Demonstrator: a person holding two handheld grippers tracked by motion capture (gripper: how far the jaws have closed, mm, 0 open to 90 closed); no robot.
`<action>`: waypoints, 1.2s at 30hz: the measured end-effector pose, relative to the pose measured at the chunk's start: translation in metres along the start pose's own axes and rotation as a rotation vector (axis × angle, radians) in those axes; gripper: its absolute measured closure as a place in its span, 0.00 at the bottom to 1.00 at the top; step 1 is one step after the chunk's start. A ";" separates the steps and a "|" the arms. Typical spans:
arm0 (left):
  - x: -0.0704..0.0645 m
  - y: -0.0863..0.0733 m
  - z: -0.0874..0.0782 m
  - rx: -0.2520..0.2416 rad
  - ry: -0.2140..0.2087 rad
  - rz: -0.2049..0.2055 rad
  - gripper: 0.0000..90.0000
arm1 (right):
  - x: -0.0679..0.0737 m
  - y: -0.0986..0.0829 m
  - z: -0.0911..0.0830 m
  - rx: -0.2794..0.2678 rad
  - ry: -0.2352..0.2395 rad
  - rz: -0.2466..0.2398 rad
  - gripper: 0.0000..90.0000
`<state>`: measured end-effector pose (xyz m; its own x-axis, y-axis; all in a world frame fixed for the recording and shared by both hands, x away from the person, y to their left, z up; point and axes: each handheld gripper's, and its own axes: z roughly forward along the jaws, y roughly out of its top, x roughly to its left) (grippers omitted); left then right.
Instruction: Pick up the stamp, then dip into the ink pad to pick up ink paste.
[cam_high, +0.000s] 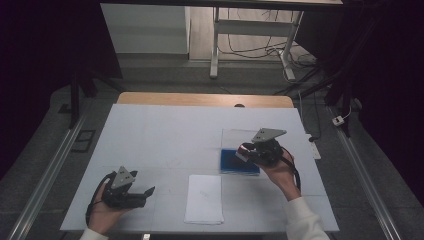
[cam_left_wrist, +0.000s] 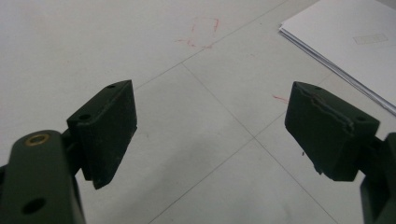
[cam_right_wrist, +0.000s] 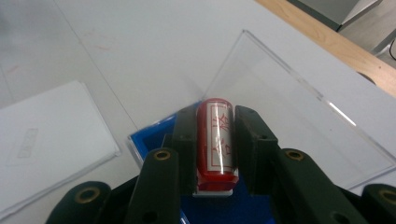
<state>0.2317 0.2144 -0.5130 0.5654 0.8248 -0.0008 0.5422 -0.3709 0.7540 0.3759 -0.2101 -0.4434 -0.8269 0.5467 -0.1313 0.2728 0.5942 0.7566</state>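
Red stamp (cam_right_wrist: 216, 140) above blue tray (cam_right_wrist: 154, 142)

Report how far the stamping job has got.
Done: the clear lid is open and the stamp lifted over the blue ink box. In hand: right gripper clamps the stamp; left gripper is open, idle. Left: the paper stack looks unstamped.
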 end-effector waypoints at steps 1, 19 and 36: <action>0.000 0.000 0.000 0.003 0.002 0.000 0.19 | 0.002 0.003 -0.003 -0.007 -0.003 -0.004 0.78; -0.001 0.000 0.000 0.004 0.003 0.006 0.21 | 0.008 0.005 0.010 0.047 0.020 -0.004 0.78; 0.000 -0.001 -0.001 0.006 -0.002 0.001 0.20 | 0.010 -0.002 0.024 0.097 0.001 -0.013 0.77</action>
<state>0.2307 0.2149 -0.5132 0.5671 0.8237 -0.0014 0.5453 -0.3742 0.7501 0.3790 -0.1914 -0.4615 -0.8311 0.5382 -0.1402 0.3081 0.6554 0.6896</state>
